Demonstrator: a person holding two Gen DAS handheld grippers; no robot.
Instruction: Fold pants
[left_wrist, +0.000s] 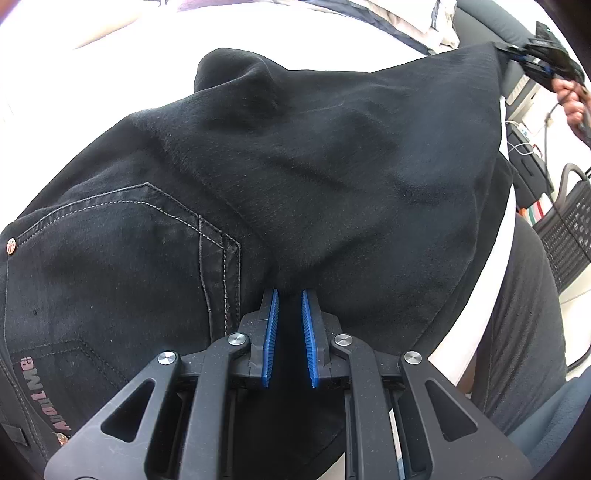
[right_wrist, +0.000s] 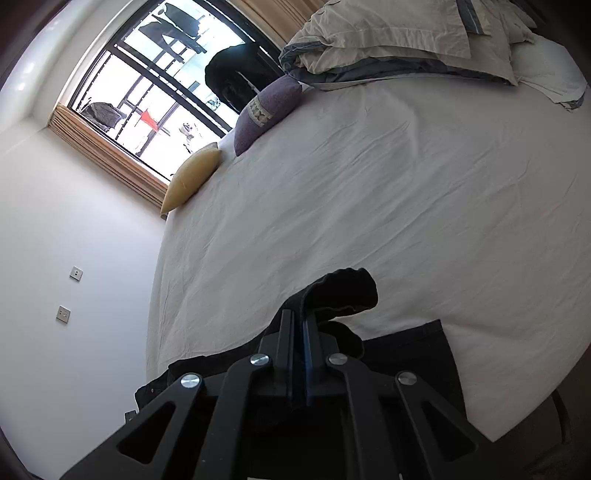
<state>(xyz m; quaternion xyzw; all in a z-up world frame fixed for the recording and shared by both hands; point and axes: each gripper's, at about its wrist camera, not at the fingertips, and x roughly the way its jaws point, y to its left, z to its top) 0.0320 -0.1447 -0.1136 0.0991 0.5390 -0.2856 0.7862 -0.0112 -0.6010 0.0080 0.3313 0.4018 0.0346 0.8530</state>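
My left claw (left_wrist: 290, 295) pinches the black pants (left_wrist: 258, 166); my right claw (right_wrist: 297, 317) clamps their hem at one o'clock. The pants hang stretched between them over the bed (right_wrist: 369, 184).

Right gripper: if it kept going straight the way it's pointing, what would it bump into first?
The right gripper is already shut on a bunched edge of the black pants, so that fabric comes first. Beyond it lies the white bedsheet; it would probably meet that next, though depth is hard to judge here.
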